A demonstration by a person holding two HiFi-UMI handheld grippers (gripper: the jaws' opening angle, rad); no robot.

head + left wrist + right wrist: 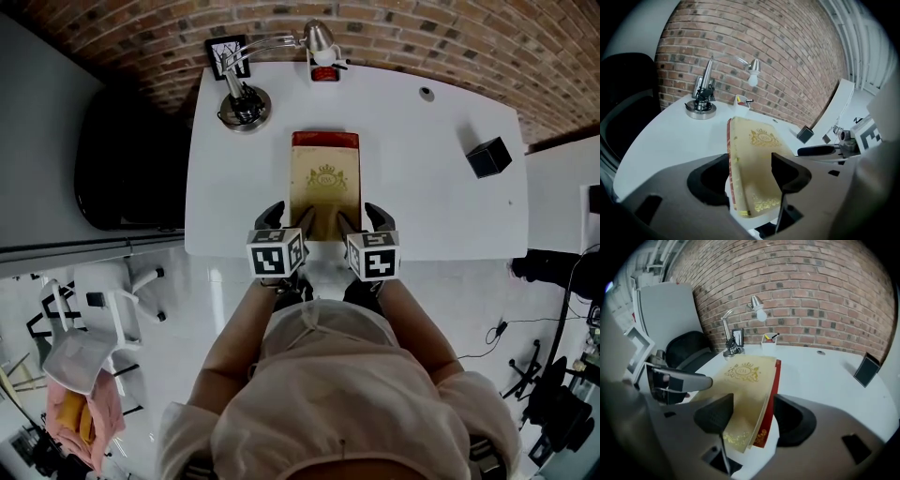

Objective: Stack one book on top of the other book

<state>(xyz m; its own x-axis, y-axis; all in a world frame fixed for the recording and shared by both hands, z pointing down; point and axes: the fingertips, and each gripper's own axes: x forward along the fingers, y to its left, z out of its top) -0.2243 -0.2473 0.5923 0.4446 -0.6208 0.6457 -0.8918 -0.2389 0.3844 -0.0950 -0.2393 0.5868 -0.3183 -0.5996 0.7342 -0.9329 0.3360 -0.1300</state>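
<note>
- The left gripper (289,220) and the right gripper (364,221) stood at the near edge of the beige book (324,192). Each had its jaws wide, with one near corner between them (no pad seemed to press).
- The beige book lay flat on the red book (324,140), so the stack looked finished.
- Beyond the beige book, the lamp (246,101) stood clear on the desk (422,187).

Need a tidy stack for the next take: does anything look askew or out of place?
Slightly. The tan book lies on the red book but not flush: a red strip shows past its far end, and along its right edge in the right gripper view. Nothing looks spilled or damaged.
</note>
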